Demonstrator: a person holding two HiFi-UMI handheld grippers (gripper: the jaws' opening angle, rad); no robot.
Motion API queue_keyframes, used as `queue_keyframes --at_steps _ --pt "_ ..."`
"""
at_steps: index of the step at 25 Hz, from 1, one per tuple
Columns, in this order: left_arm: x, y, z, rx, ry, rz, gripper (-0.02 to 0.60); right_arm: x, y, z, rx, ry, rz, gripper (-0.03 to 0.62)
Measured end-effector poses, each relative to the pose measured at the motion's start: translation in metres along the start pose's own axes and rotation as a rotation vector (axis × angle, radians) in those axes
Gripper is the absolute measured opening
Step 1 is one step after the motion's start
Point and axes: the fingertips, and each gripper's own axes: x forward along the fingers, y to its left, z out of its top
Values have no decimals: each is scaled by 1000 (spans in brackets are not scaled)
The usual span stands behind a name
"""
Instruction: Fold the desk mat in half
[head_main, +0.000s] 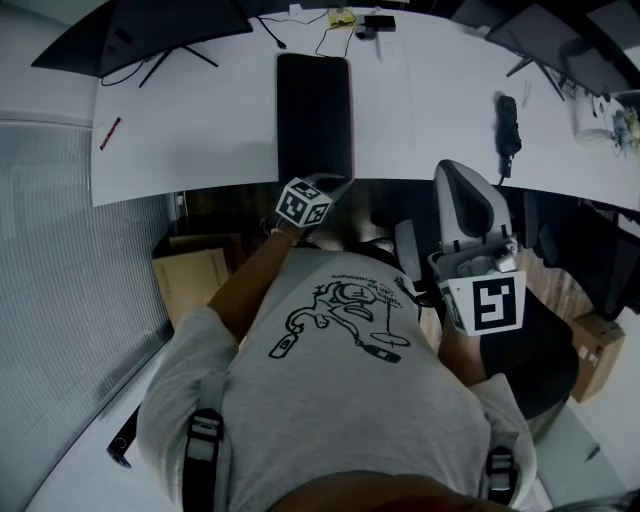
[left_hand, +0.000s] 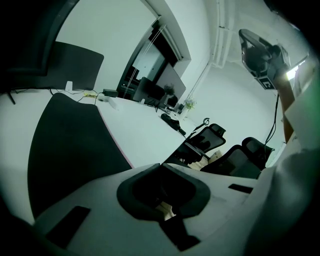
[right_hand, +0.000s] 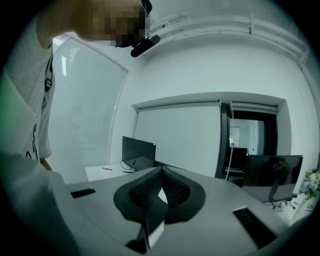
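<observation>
A black mat (head_main: 314, 115) lies flat at the front edge of a white table (head_main: 190, 130). The left claw (left_hand: 161, 166) is poised at its near end and the right claw (right_hand: 161, 170) is held well off by the chairs (left_hand: 212, 135), both pinched closed on nothing. With one claw working alone on so smooth a top, the mat may well slide toward the cables (head_main: 335, 28) instead of lifting, or fold crooked. Monitors (head_main: 160, 35) line the bright, white-walled office.
</observation>
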Motion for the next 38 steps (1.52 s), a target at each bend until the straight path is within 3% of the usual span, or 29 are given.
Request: queue_keyframes --at_steps 4,10,38 --pt "-15 -2 14 -1 -49 -1 26 12 9 11 38 -32 -16 6" --pt "-51 -2 44 13 -134 3 26 24 27 12 -5 -14 27 6" --pt "-247 -14 156 125 -500 106 25 72 102 27 -32 17 33 6"
